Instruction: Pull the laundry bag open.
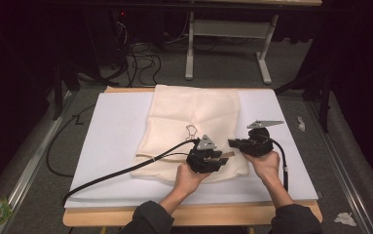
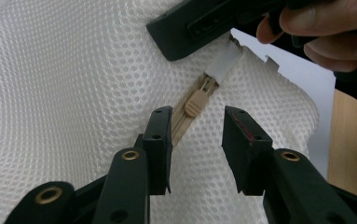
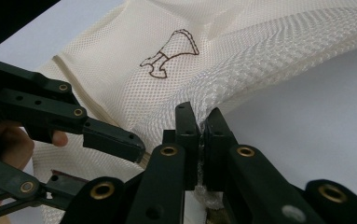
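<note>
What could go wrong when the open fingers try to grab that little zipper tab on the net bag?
1. The zipper pull is small and the left gripper is open just short of it; the fingers might close on mesh instead.
2. The right gripper is pinching only the edge of the mesh bag; the thin net could slip out or tear if tugged.
3. The two grippers sit close together, so they might bump.

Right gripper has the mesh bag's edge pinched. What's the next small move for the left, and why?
Probably ease the left gripper forward and close on the zipper pull. Its jaws stand open just short of the tan pull, while the right gripper is shut on the mesh bag by the zipper's end, bracing it.
</note>
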`<state>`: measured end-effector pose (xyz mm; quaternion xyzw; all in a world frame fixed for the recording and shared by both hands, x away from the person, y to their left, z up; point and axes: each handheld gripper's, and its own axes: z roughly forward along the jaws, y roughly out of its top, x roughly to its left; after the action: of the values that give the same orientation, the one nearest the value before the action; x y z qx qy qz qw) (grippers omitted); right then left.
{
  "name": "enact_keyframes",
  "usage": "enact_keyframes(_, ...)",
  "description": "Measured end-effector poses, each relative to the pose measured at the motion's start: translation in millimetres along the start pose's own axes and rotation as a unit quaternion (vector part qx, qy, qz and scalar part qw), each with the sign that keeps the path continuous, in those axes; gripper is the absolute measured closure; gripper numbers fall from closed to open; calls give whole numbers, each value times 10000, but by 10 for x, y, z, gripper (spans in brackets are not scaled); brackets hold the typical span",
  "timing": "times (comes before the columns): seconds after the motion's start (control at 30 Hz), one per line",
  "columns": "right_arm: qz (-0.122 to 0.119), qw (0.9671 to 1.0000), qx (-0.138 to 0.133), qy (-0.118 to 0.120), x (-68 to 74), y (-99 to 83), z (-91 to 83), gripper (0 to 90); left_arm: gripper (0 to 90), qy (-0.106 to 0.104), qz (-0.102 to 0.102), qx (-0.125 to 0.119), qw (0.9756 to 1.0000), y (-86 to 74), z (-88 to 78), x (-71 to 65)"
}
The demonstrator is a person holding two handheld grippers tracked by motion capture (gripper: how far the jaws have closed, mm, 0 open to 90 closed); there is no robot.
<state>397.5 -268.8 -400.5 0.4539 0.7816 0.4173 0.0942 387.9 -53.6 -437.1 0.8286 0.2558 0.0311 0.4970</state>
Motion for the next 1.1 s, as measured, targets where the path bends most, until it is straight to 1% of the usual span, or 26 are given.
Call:
enact_keyframes(0.13, -29, 10000, -33, 20, 12, 0, 2, 887, 637, 34, -65, 14, 10000, -7, 32, 22)
enact_keyframes(0.37, -28, 10000, -40, 51, 26, 2, 17, 887, 651, -30, -133, -35, 9999, -8, 63, 30)
enact_keyframes(0.43, -26, 10000, -47, 65, 29, 1, 20, 887, 653, -27, -66, 21, 10000, -2, 87, 18)
enact_keyframes(0.53, -36, 9999, -61, 81, 36, 2, 24, 887, 653, -31, -11, 16, 10000, 15, 123, -17)
enact_keyframes(0.63, -32, 9999, -62, 93, 35, 0, 15, 887, 654, -40, -70, -6, 10000, 22, 156, -21)
enact_keyframes(0.8, -14, 9999, -87, 121, 30, -8, 21, 887, 673, -51, -33, -9, 10000, 19, 157, -20)
enact_keyframes(0.93, -40, 9998, -110, 133, 31, -5, 22, 887, 701, -35, -27, -63, 10000, 19, 156, -31)
enact_keyframes(1.1, -27, 9998, -111, 146, 33, -4, 17, 887, 736, -133, 7, -134, 9998, 23, 144, -39)
